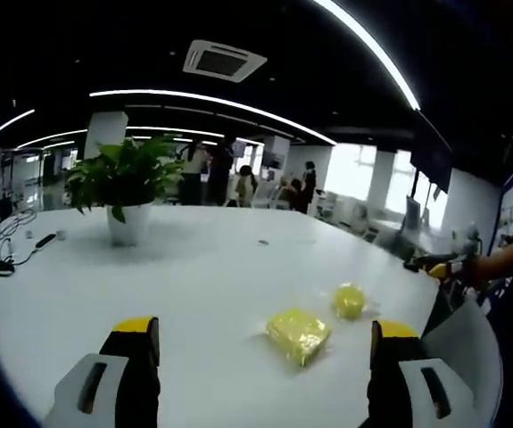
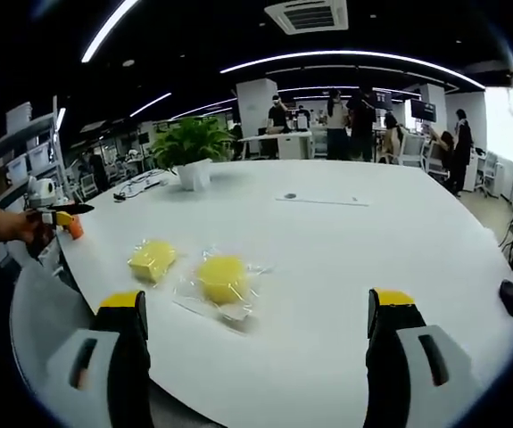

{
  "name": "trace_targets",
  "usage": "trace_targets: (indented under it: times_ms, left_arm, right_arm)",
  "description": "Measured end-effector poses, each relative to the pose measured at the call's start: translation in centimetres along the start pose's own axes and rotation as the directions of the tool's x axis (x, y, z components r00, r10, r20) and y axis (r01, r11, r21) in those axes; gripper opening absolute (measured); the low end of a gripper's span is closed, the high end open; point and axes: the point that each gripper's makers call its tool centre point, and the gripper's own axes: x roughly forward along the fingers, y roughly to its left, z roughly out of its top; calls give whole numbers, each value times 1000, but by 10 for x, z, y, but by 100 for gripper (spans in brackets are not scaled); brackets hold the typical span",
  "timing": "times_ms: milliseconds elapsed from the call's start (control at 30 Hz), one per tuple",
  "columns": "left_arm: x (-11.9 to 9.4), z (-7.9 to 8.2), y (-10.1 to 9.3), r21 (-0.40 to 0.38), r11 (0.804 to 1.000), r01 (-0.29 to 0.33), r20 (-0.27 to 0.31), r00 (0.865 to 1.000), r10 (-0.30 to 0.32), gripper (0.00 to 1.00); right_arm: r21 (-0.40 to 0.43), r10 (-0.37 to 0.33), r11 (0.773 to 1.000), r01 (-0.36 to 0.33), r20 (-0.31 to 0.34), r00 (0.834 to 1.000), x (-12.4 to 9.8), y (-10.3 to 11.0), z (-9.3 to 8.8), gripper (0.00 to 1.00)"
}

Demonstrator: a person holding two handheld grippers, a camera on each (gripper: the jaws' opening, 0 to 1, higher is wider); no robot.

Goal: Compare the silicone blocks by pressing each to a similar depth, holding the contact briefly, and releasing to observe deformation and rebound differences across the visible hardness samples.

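Right now both my tools hang open over the white tabletop, gripping nothing. Between the left tool jaws lies a flat yellow block, long axis slanting across the view; the rounder block sits just beyond. From the right tool they lie side by side.

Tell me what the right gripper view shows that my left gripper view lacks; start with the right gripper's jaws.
Observer: The right gripper is open, jaws wide apart, touching nothing.
Operator: Report what lies ahead of them.
Observer: The round yellow block, in clear wrap, lies ahead between the jaws, the square block to its left in that view.
Operator: Name anything else.
Observer: A small black object lies near the table's edge, far right of that view.
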Motion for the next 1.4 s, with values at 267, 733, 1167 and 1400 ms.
trace_targets:
  times_ms: [267,733,1167,1400]
  left_arm:
    - [7,4,-7,-11,1000,-6,-11,1000,6,100]
    - [28,16,-27,-119,992,36,-6,999,-37,100]
    - [62,35,-43,-164,984,76,-1,997,-77,100]
    - [90,48,-59,-162,980,117,-2,993,-119,100]
  right_arm:
    - [22,22,1000,-22,3,1000,0,-1,2,96]
    - [65,25,998,-26,10,1000,-2,-3,-8,96]
    - [74,29,997,-30,18,999,-1,3,-12,96]
    - [84,14,996,-16,31,999,-2,2,-11,96]
